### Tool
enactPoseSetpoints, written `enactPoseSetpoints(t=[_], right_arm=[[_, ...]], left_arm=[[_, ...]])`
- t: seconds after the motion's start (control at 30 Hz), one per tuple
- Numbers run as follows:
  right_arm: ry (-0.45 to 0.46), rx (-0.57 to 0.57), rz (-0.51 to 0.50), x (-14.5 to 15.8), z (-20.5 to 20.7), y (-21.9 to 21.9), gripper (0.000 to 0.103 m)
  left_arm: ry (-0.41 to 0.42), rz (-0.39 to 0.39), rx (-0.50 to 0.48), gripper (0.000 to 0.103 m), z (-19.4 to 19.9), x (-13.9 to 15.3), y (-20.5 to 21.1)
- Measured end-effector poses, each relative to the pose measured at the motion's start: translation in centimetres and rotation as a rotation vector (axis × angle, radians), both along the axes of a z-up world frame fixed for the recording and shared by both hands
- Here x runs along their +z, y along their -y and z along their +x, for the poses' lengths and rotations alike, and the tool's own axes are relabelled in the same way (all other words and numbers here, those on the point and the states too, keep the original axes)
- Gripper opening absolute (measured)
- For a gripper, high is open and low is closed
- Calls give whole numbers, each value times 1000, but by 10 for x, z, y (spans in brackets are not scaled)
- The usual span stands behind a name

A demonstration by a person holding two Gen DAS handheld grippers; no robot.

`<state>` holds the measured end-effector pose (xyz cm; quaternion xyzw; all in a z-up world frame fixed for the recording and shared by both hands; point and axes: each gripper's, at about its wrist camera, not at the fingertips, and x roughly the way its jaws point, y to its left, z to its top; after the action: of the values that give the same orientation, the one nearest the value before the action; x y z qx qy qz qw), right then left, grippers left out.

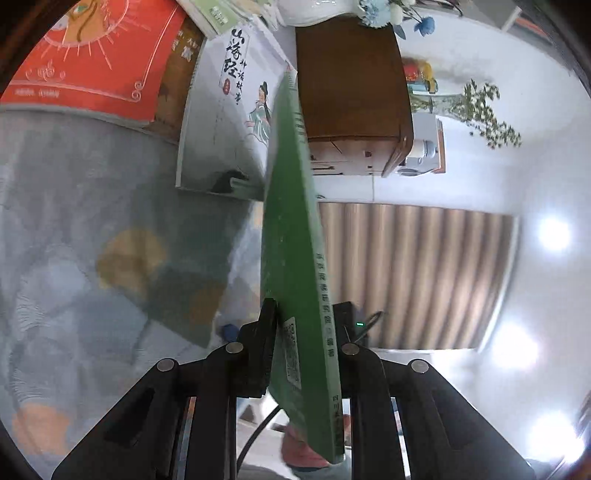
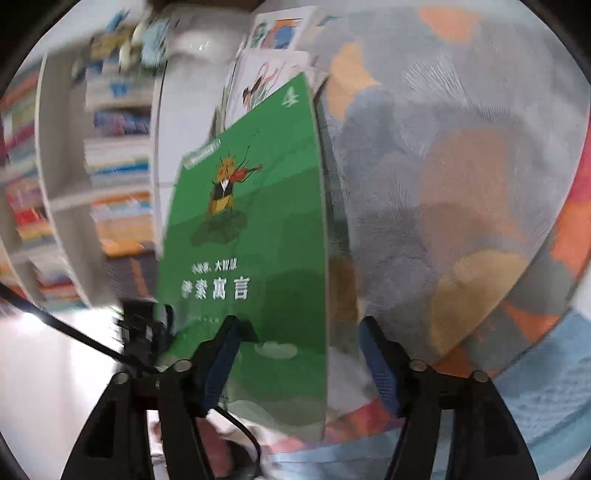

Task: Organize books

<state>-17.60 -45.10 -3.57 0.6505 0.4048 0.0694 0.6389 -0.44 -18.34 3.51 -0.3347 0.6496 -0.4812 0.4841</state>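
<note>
My left gripper (image 1: pixel 306 332) is shut on a thin green book (image 1: pixel 291 229), which it holds edge-on and lifted off the patterned rug (image 1: pixel 92 258). The same green book (image 2: pixel 255 236) shows its cover with an insect picture in the right wrist view. My right gripper (image 2: pixel 299 354) is open, its fingers standing either side of the book's lower edge, not closed on it. A white illustrated book (image 1: pixel 229 118) and a red book (image 1: pixel 96 55) lie on the rug beyond.
A brown wooden cabinet (image 1: pixel 351 81) stands ahead, with a vase of blue flowers (image 1: pixel 384 11) near it. A bookshelf (image 2: pixel 92 177) full of books is at the left in the right wrist view. More books (image 2: pixel 280 29) lie on the rug (image 2: pixel 461 184).
</note>
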Motion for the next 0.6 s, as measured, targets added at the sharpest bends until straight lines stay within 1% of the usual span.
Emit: enactPoseSetpoints(t=[0.07, 0.1, 0.13, 0.17, 0.2, 0.23, 0.27, 0.3, 0.33, 0.4, 0.47, 0.53, 0.57, 0.6], right_arm=[[38, -20, 84, -8, 5, -4, 67], [53, -20, 115, -10, 9, -8, 63], [59, -15, 118, -8, 13, -10, 47], [73, -2, 90, -1, 17, -12, 39], [76, 26, 37, 6, 20, -12, 34], [64, 61, -60, 19, 25, -16, 31], [55, 98, -161, 31, 31, -21, 31], [44, 154, -296, 48, 38, -30, 31], [43, 192, -381, 59, 43, -38, 31], [60, 293, -593, 90, 56, -62, 31], [95, 365, -736, 113, 65, -82, 31], [148, 431, -856, 140, 74, -107, 30], [172, 462, -900, 152, 79, -118, 30], [196, 487, -936, 161, 84, -129, 30]], left_arm=[[-28, 0, 6, 14, 3, -6, 6], [-27, 15, 6, 14, 3, -7, 8], [-11, 38, 4, 14, 2, -8, -3], [27, 77, 0, 14, 1, -6, -8], [62, 126, 17, 13, 2, -4, -12], [128, 179, 8, 13, 1, 1, -14], [196, 222, -3, 13, 0, 8, -14], [255, 259, -12, 13, -2, 15, -14], [310, 284, -19, 13, -4, 22, -16], [388, 296, -13, 13, -7, 40, -23], [444, 293, 12, 13, -7, 59, -33], [476, 288, 44, 15, -7, 72, -50], [481, 280, 73, 15, -4, 81, -58], [490, 266, 112, 15, -3, 88, -76]])
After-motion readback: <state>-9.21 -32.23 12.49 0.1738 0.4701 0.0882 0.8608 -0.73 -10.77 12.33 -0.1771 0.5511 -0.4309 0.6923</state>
